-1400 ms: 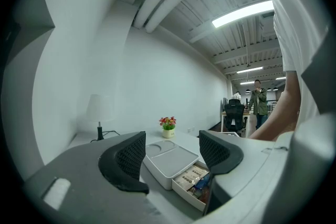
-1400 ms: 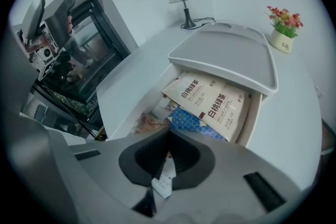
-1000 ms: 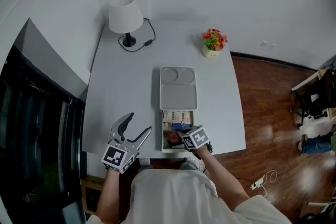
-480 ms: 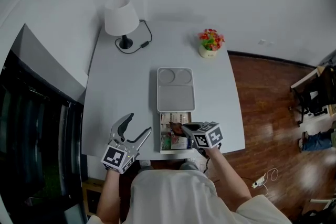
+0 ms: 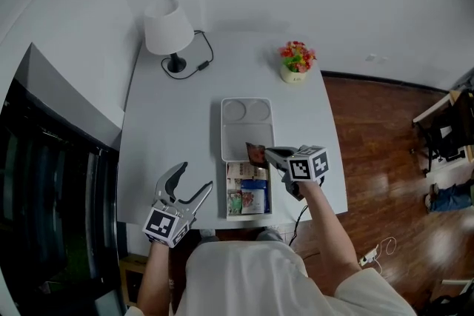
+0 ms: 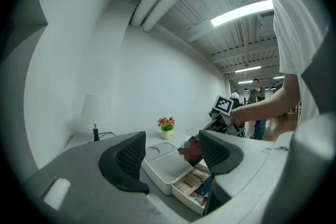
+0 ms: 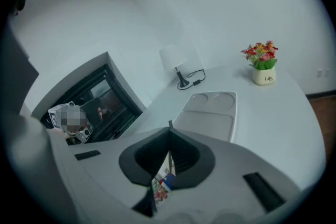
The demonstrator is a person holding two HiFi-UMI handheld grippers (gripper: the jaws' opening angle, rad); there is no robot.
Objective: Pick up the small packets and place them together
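Observation:
My right gripper point(image 5: 272, 154) is shut on a small dark packet point(image 5: 256, 153), held above the near edge of the white tray point(image 5: 247, 131). In the right gripper view the packet point(image 7: 161, 181) shows edge-on between the closed jaws, and the tray point(image 7: 207, 110) lies ahead of them. Just nearer than the tray, an open white box point(image 5: 248, 190) holds several more packets. My left gripper point(image 5: 189, 185) hangs open with nothing in it over the table's near left part. In the left gripper view, the tray point(image 6: 168, 162), the box point(image 6: 197, 186) and the held packet point(image 6: 187, 149) appear between its jaws.
A white lamp point(image 5: 167, 29) with a black cord stands at the table's far left. A small pot of flowers point(image 5: 297, 59) is at the far right. A dark cabinet point(image 5: 52, 181) runs along the left of the table. Wooden floor point(image 5: 385, 159) lies to the right.
The right gripper has risen out of the box with a dark packet and moved away from me to the tray's near edge. The left gripper has stayed in place.

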